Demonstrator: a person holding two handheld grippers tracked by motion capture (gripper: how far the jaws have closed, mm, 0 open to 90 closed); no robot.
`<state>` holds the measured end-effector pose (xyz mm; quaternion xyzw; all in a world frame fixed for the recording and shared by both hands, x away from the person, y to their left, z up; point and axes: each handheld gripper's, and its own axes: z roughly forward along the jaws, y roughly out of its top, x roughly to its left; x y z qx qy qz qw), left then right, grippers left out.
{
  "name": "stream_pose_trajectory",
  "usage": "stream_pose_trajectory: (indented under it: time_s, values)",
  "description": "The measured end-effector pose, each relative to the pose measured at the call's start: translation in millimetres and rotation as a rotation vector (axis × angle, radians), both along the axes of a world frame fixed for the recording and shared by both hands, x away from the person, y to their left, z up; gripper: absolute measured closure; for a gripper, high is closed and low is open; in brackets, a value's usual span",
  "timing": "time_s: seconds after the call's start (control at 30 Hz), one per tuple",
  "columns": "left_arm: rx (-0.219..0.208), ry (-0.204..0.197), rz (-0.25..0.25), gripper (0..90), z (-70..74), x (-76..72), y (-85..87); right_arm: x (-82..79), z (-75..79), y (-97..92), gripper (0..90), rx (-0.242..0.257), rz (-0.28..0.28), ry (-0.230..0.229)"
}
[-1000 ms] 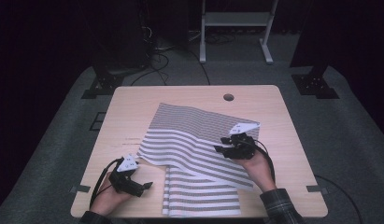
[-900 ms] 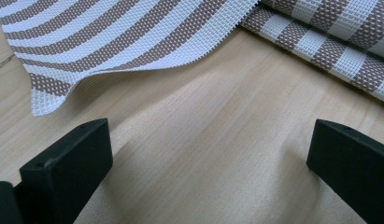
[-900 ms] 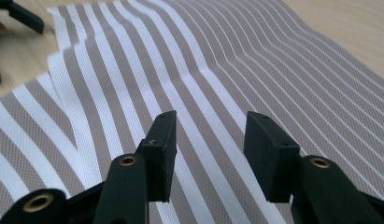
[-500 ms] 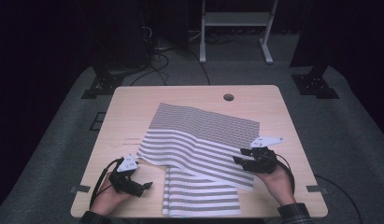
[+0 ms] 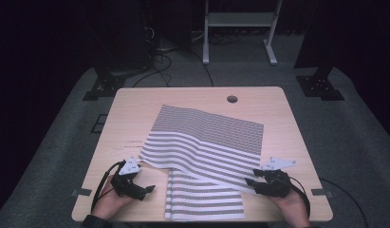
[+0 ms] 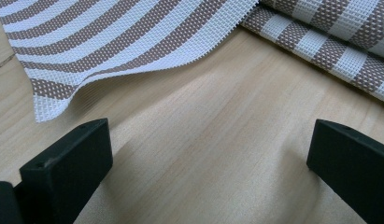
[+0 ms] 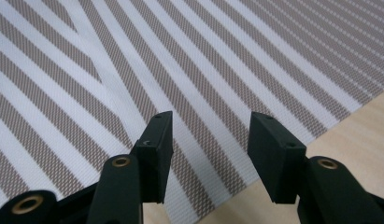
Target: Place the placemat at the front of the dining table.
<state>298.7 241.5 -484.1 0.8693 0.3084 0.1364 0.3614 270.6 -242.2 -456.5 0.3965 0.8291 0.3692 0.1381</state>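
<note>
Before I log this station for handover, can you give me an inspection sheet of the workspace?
Surface: wooden table, round hole near the far edge.
Job's things: striped mat, partly folded over itself, one corner lifted off the wood.
Clutter: nothing seen.
Grippers: left claw open over bare wood beside the mat; right claw open at the mat's right edge, holding nothing.
Cables: a black one trails from the left claw, another from the right; more lie on the floor behind.
Surroundings: dark room, grey carpet, white stand at the back.
</note>
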Motion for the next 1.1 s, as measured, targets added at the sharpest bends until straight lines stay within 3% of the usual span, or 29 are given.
stream_pose_trajectory:
  time_s: [0.3,0.43,0.63,0.83,1.1]
  values:
    - [-0.001,0.000,0.000,0.0,0.0,0.0,0.0,-13.9,-14.6,-1.9,45.2,-0.059,-0.009,0.041]
    - [0.001,-0.001,0.005,0.0,0.0,0.1,0.2,-14.3,-16.3,2.2,45.5,-0.090,0.004,0.036]
    - [-0.002,0.011,0.016,0.0,1.0,0.5,1.2,-14.2,-16.8,-1.6,65.4,-0.074,-0.002,0.021]
    - [-0.013,0.030,0.045,0.0,3.2,1.8,4.5,-7.2,-15.5,-8.4,85.8,-0.066,-0.010,0.039]
    - [-0.034,0.006,0.082,0.0,8.4,7.3,11.0,-2.0,-15.4,-15.3,86.3,-0.055,-0.011,0.054]
